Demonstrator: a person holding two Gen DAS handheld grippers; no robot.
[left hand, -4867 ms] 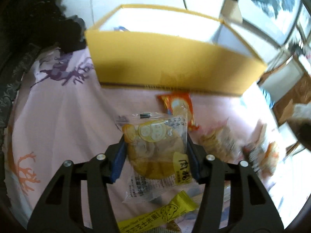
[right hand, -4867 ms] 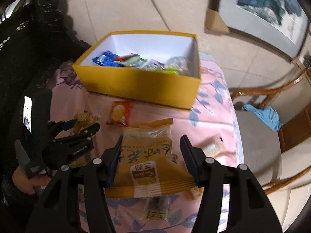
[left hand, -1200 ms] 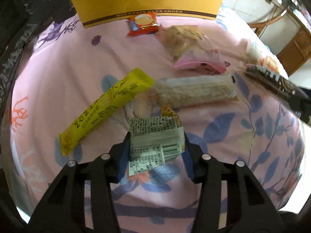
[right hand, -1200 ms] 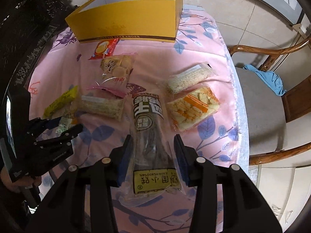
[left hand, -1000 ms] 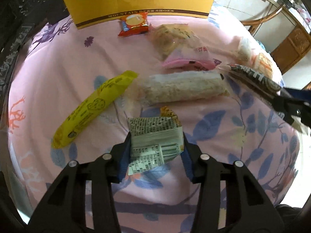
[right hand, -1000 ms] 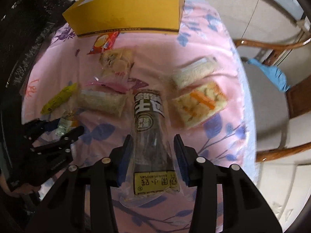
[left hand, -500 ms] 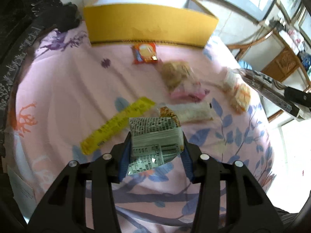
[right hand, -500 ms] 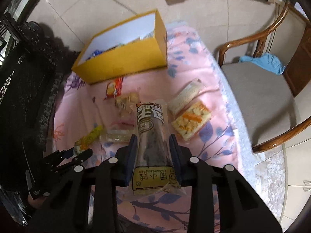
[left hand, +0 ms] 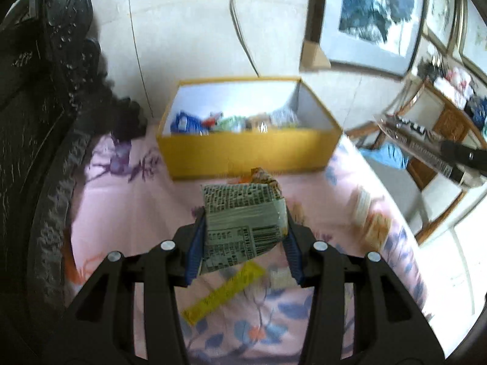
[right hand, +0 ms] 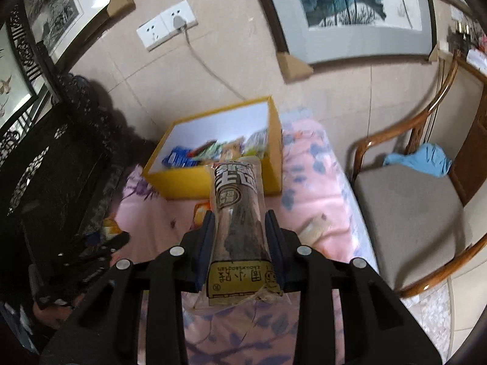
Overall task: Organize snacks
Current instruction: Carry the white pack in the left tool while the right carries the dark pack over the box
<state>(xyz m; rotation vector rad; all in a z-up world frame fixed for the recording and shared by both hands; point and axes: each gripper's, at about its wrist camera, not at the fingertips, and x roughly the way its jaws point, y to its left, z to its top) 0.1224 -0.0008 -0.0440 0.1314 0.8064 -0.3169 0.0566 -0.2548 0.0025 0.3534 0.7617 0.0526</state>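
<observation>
My right gripper [right hand: 239, 237] is clamped on the long dark packet [right hand: 237, 210], its length running straight ahead past the fingertips toward the yellow box [right hand: 197, 182]. My left gripper [left hand: 243, 231] pinches a silver packet [left hand: 243, 222], barcode side facing me.

Snacks inside the yellow box [left hand: 249, 152] too blurred and small to name. Loose packets on the counter [left hand: 127, 206] smeared by motion, one partly hidden behind the silver packet [left hand: 243, 222]. Right tool [left hand: 462, 155] cut off by the frame edge.
</observation>
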